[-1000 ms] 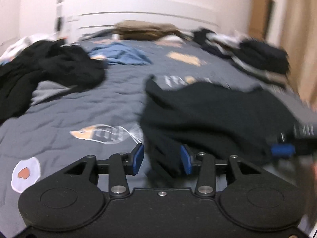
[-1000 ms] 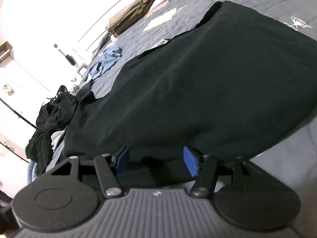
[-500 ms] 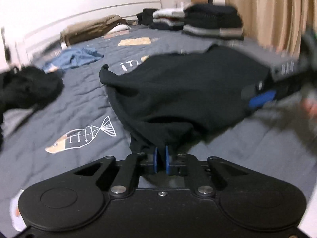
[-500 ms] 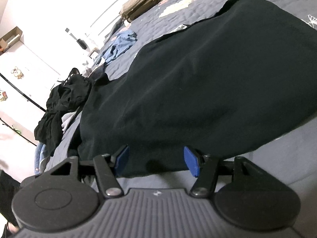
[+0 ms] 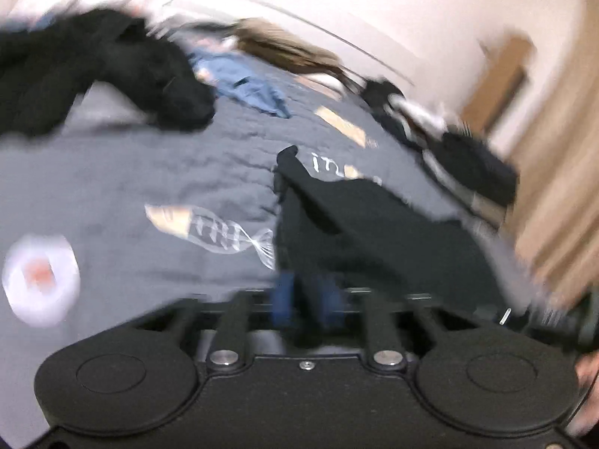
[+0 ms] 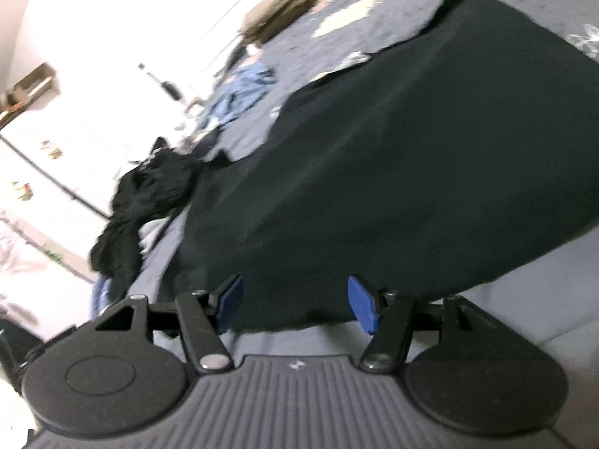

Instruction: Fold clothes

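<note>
the grey quilted bedspread [image 5: 149, 172] with its fish print fills the room's middle, and the black garment [image 6: 411, 142] being folded lies spread on it, near the front edge, with other clothes around: a black heap [image 5: 93, 78] to the left, a blue piece [image 5: 254, 89] and a tan one [image 5: 284, 48] further back, and a folded stack [image 5: 468, 157] by the curtain. the left gripper [image 5: 305, 295] is at the garment's near corner, its jaws opening, and dark cloth seems to sit between them, though the blur hides whether the pads [image 5: 280, 295] touch it. if that corner drops loosely, i reckon the fold could land crooked or bunch up. the right gripper [image 6: 295, 303] hangs with jaws apart over the near hem, gripping nothing; cloth lies between but clear of the pads [image 6: 361, 301]. closing there too shallow may pinch only one layer, or catch the bedspread underneath and drag it along.
</note>
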The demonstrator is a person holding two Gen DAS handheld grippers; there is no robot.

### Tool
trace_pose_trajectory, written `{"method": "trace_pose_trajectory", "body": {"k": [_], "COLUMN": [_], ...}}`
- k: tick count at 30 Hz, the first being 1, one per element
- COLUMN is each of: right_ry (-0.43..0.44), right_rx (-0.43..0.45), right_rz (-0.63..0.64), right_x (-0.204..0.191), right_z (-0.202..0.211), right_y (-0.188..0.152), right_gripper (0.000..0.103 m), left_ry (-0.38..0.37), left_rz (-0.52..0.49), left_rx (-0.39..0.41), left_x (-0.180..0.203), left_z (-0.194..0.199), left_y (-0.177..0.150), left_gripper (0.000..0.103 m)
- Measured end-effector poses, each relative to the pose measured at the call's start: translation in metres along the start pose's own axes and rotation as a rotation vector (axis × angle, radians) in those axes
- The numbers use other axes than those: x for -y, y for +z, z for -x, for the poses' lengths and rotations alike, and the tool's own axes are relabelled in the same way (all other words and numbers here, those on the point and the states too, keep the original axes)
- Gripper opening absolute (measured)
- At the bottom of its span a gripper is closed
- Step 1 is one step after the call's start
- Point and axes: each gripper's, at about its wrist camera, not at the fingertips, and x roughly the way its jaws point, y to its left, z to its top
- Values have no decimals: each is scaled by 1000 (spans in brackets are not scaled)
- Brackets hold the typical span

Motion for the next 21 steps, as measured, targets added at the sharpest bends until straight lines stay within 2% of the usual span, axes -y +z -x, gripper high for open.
{"method": "trace_pose_trajectory", "body": {"k": [1, 6, 8, 9, 12, 14, 18, 21], "right_ry": [14, 96, 110, 120, 130, 132, 150, 152], "right_rx": [-4, -23, -8, -1, 19, 35, 62, 61], "right_rz": [-10, -109, -167, -195, -240, -269, -345, -357], "right_x": [-2, -3, 0, 2, 6, 10, 21, 20], "right_z": [-1, -12, -16, -18, -25, -29, -35, -35], "right_y": [-3, -16, -20, -22, -27, -29, -32, -32], "right_gripper": [62, 62, 63, 63, 64, 64, 64, 65], "left_ry": [-17, -82, -82, -88, -74, -47, -7, 24], "left_rz": [70, 318, 403, 443, 554, 613, 684, 721], "left_rx": [15, 62, 71, 74, 99, 110, 95, 78], "left_x": [1, 9, 10, 9, 3, -4, -12, -16], "left_z": [-1, -12, -22, -27, -42, -48, -56, -56], "left_y": [-5, -38, -47, -49, -53, -55, -61, -65], "left_gripper": [67, 65, 65, 64, 52, 44, 43, 43]}}
